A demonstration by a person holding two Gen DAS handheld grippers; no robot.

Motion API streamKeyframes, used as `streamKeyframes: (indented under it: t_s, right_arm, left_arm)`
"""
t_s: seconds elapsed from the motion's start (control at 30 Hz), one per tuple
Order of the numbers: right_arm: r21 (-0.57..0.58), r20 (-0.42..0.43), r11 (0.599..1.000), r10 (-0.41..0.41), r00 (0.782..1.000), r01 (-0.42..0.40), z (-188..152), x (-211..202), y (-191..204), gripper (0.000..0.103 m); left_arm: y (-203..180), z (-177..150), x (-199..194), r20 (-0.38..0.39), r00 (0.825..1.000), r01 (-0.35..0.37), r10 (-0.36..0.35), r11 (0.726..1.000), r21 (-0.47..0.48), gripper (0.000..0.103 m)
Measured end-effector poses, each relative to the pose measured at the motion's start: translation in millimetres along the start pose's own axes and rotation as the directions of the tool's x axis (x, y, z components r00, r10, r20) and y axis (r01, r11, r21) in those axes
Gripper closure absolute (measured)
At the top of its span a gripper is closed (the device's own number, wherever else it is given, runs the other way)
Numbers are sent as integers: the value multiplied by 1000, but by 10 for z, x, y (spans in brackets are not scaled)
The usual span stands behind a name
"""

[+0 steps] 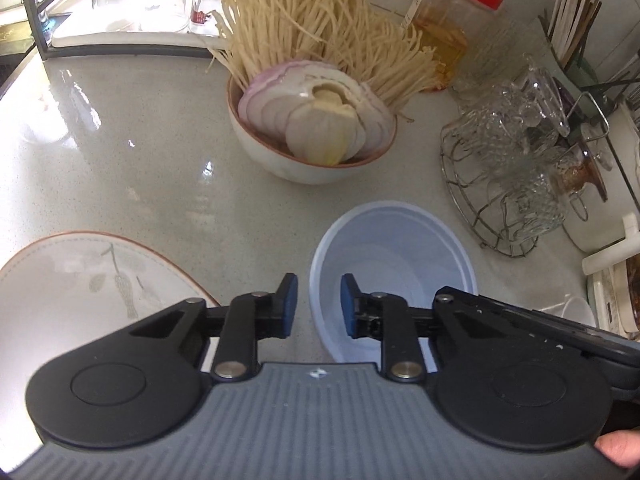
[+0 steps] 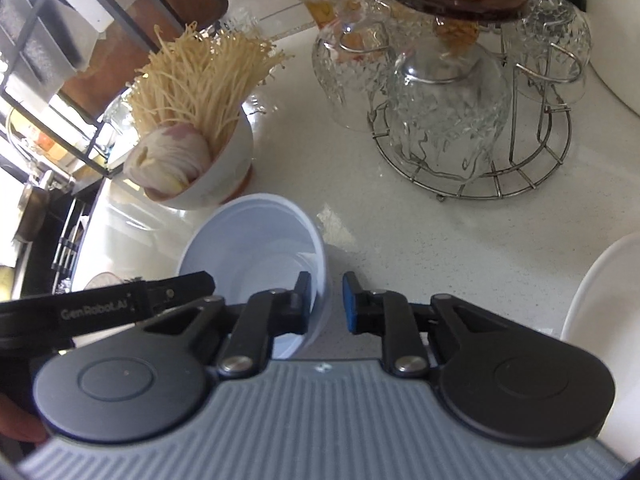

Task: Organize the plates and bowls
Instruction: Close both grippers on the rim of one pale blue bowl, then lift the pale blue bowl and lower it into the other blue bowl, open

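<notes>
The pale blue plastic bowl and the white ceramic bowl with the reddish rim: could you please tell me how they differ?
The pale blue plastic bowl is empty; the white ceramic bowl with the reddish rim is heaped with enoki mushrooms and sliced onion. The blue bowl is plain, one colour throughout; the ceramic bowl has a contrasting rim line. The blue bowl's rim sits between both grippers' fingers; the ceramic bowl stands untouched behind it. Both are round, upright, on the light countertop.

Left tool (image 1: 319, 306) pitched down, nearly closed; right tool (image 2: 327, 303) likewise, closed.
</notes>
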State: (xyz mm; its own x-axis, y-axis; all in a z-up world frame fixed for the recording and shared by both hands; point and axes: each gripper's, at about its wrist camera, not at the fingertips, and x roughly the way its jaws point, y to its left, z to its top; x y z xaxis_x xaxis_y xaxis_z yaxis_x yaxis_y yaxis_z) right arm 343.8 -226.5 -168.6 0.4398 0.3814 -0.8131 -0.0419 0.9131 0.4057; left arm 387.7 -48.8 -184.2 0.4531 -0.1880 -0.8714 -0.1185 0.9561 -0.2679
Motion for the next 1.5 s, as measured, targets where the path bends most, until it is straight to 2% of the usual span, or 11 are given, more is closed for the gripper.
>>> streamKeyframes:
  t_s: [0.1, 0.37, 0.83, 1.27, 1.5]
  right_arm:
    - [-16, -2, 1000, 5, 1000, -5, 15, -2, 6, 90]
    - [-9, 14, 1000, 13, 1000, -13, 28, -156, -21, 90]
    - [29, 138, 1000, -12, 990, 8, -20, -809, 74, 90]
    - [121, 230, 989, -112, 967, 85, -202, -1323, 9, 90]
    - [184, 232, 975, -167, 958, 125, -386, -1461, -121, 90]
  left_arm:
    - [-16, -18, 0, -4, 1000, 16, -16, 1000, -5, 83]
    - [-93, -47, -113, 9, 999, 40, -40, 999, 3, 83]
    - [-359, 14, -723, 66, 991, 114, -120, 989, 98, 83]
    - [-694, -124, -963, 29, 977, 199, -212, 952, 232, 83]
    - [-878, -262, -896, -26, 971, 234, -238, 925, 298, 83]
